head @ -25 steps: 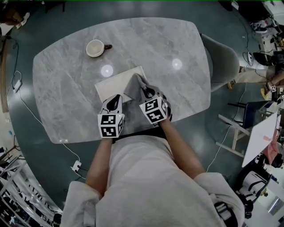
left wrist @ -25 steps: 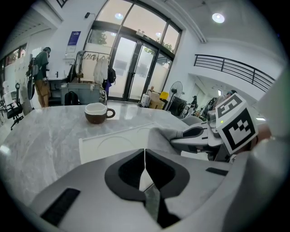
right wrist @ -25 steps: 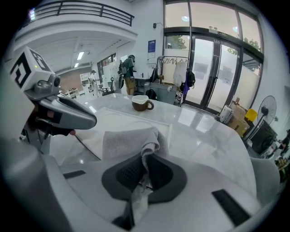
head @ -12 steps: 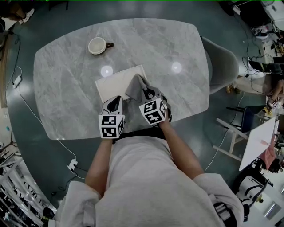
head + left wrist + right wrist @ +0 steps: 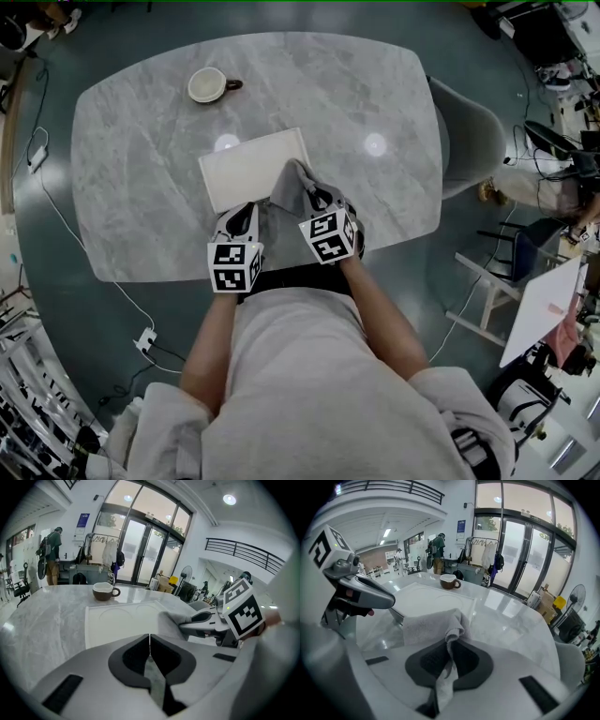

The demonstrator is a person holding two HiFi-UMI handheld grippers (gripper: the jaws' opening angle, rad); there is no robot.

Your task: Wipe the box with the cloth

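— What has the right hand-held gripper (image 5: 451, 641) got?
— I see its jaws clamped on a bunched fold of the grey cloth (image 5: 433, 623). The rest drapes forward over the white box (image 5: 248, 169), hiding its near right corner.
— And the left hand-held gripper (image 5: 149, 639)?
— Jaws pressed together. A thin grey sliver sits in the seam; I can't tell whether it's cloth.
— The box?
— Flat on the counter (image 5: 141, 187), centre of the head view, just above both grippers. A cup (image 5: 206, 84) stands upper left, well apart.
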